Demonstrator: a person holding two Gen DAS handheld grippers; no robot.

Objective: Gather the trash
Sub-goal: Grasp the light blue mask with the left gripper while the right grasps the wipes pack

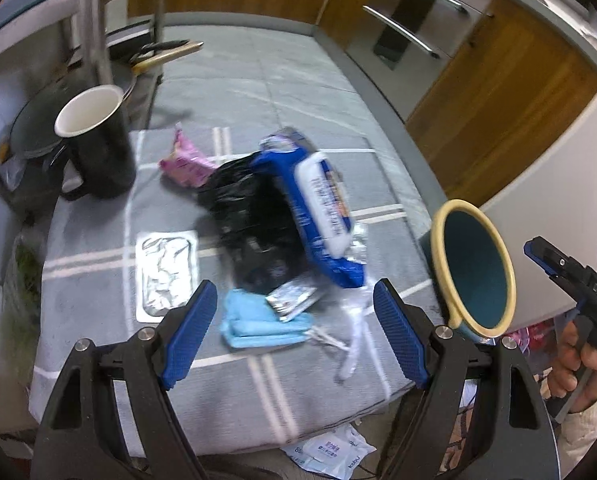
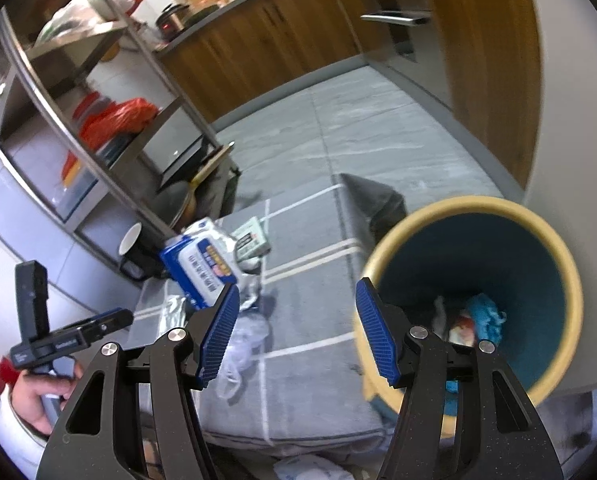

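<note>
Trash lies on a grey checked cloth point(image 1: 98, 312): a blue wet-wipe pack point(image 1: 322, 212), a black plastic bag point(image 1: 254, 224), a pink wrapper point(image 1: 186, 162), a foil blister sheet point(image 1: 164, 272), a light blue face mask point(image 1: 258, 322), a small sachet point(image 1: 292, 298) and clear plastic point(image 1: 352, 320). A teal bin with a yellow rim point(image 1: 474, 268) stands at the cloth's right edge. My left gripper point(image 1: 296, 332) is open and empty over the mask. My right gripper point(image 2: 296, 334) is open and empty beside the bin point(image 2: 498, 264), which holds some trash point(image 2: 478, 320).
A black mug point(image 1: 98, 144) stands at the cloth's far left. A metal shelf rack point(image 2: 78, 92) is on the left, wooden cabinets point(image 1: 498, 92) behind and to the right. A wipe pack point(image 1: 330, 452) lies on the floor under the near edge.
</note>
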